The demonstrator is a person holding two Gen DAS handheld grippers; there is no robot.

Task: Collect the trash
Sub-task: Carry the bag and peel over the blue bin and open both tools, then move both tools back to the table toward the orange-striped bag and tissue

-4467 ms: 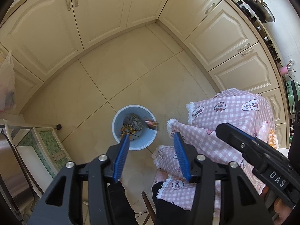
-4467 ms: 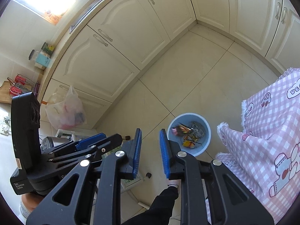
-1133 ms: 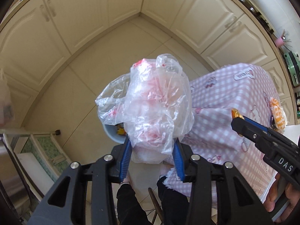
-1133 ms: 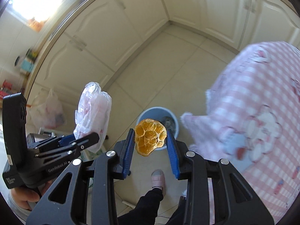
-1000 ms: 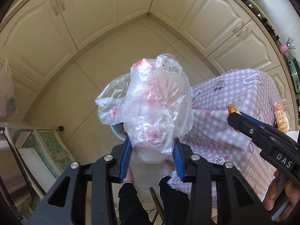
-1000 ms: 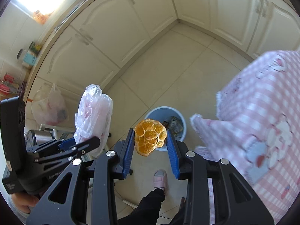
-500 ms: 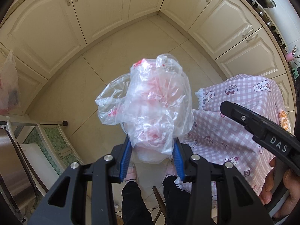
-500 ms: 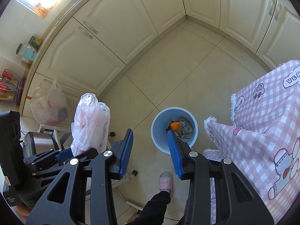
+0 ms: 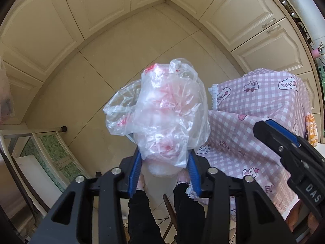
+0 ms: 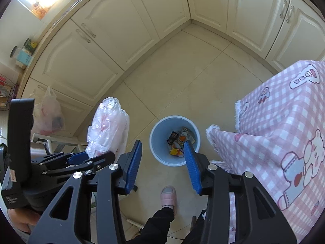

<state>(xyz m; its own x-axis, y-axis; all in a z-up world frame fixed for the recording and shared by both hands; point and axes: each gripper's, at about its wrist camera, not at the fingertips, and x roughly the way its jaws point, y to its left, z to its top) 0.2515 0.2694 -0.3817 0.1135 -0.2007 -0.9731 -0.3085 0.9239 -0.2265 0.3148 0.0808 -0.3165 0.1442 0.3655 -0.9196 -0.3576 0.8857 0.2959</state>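
Note:
My left gripper (image 9: 163,158) is shut on a crumpled clear plastic bag with pink print (image 9: 160,109); the bag also shows in the right wrist view (image 10: 108,126), held left of the bin. My right gripper (image 10: 162,148) is open and empty, above a blue trash bin (image 10: 157,142) on the floor that holds several wrappers and an orange peel (image 10: 182,134). In the left wrist view the bag hides the bin. The right gripper (image 9: 270,128) shows at the right edge there.
A table with a pink checked cloth (image 10: 284,126) stands right of the bin. Cream cabinets (image 10: 113,40) line the tiled floor. A filled plastic bag (image 10: 47,111) hangs at the left. An orange snack packet (image 9: 311,130) lies on the table. My slippered foot (image 10: 168,196) is below.
My right gripper opened and dropped the orange peel into the bin. My left gripper still holds the plastic bag and has barely moved.

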